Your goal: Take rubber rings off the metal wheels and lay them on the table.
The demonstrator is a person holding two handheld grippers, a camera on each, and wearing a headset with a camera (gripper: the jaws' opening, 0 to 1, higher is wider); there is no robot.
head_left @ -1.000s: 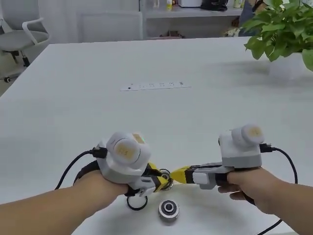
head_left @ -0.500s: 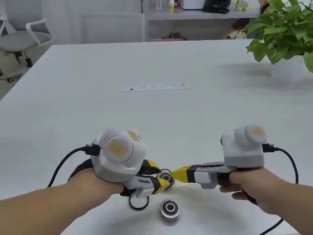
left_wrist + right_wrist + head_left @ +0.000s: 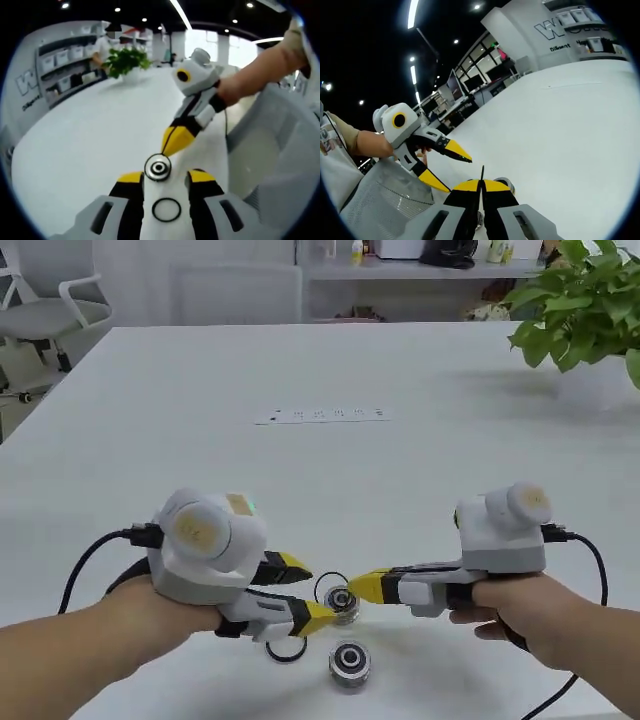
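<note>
The left gripper (image 3: 305,590) has its yellow-tipped jaws spread wide, either side of a small silver metal wheel (image 3: 341,601) just above the white worktop (image 3: 330,470). The right gripper (image 3: 358,588) meets that wheel with its jaws pressed together, pinching a thin black rubber ring (image 3: 481,174). A loose black rubber ring (image 3: 285,651) and a second metal wheel (image 3: 349,662) lie nearer the person.
</note>
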